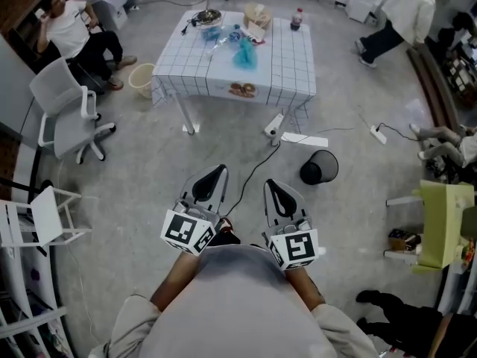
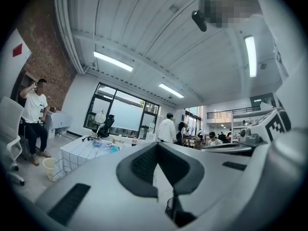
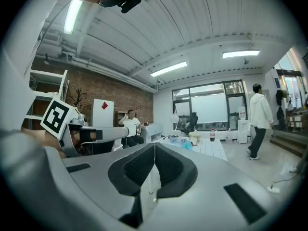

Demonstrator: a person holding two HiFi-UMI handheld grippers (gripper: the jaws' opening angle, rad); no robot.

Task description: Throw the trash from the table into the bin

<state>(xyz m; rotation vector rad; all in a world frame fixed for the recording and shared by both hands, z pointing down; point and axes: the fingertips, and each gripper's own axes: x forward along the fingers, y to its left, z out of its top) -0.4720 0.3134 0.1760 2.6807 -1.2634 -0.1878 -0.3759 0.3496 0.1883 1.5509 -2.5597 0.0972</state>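
The left hand-held gripper [image 1: 211, 171] and right hand-held gripper [image 1: 277, 186] are closed and empty, far from the trash [image 1: 244, 54] on the bench [image 1: 292, 69]. Walk closer and open one early; the bin [image 1: 319, 167] stands on the floor near the bench.

Trash is bunched at the far end of the table [image 1: 287, 69]: a teal plastic bag [image 1: 244, 55], crumpled blue wrappers [image 1: 213, 33], a tan paper bag [image 1: 257, 15] and an upright red-capped bottle [image 1: 297, 19]. The bin [image 1: 319, 167], black and round, stands on the floor off the table's near right corner.
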